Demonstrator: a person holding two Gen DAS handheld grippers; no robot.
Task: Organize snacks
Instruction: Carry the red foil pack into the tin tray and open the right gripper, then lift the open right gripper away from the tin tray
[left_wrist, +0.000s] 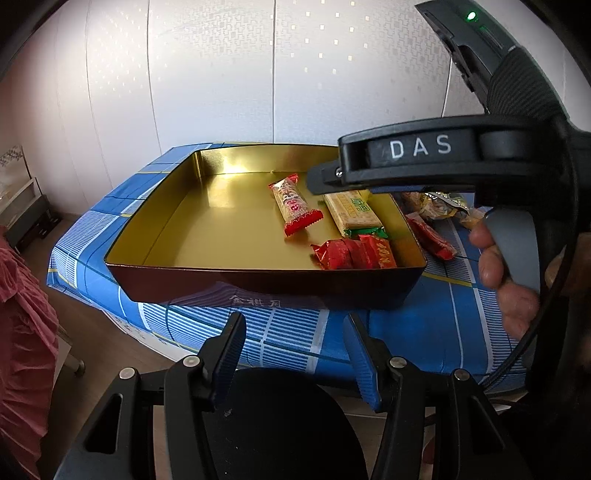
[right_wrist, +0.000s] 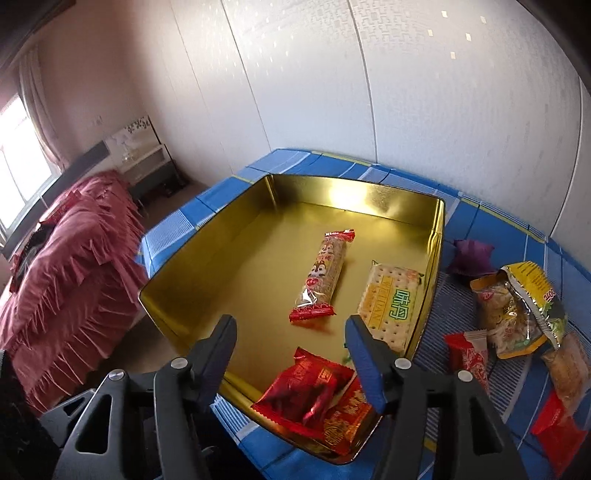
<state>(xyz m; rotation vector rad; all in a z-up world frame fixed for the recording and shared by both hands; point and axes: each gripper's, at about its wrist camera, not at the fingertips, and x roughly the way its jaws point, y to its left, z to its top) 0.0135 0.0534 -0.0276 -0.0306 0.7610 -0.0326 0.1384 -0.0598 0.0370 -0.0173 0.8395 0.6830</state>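
Snacks (right_wrist: 317, 398) lie dropped at the tin's (right_wrist: 177, 317) near corner; right fingers (right_wrist: 365, 350) apart, empty, left fingers (left_wrist: 229, 350) likewise; next, loose packets (right_wrist: 513, 310) beside it.

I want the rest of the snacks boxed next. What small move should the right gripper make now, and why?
Probably lift the right gripper and swing it right, toward the red packet on the tablecloth. Its jaws stand open and empty over the gold tin, where red packets already lie.
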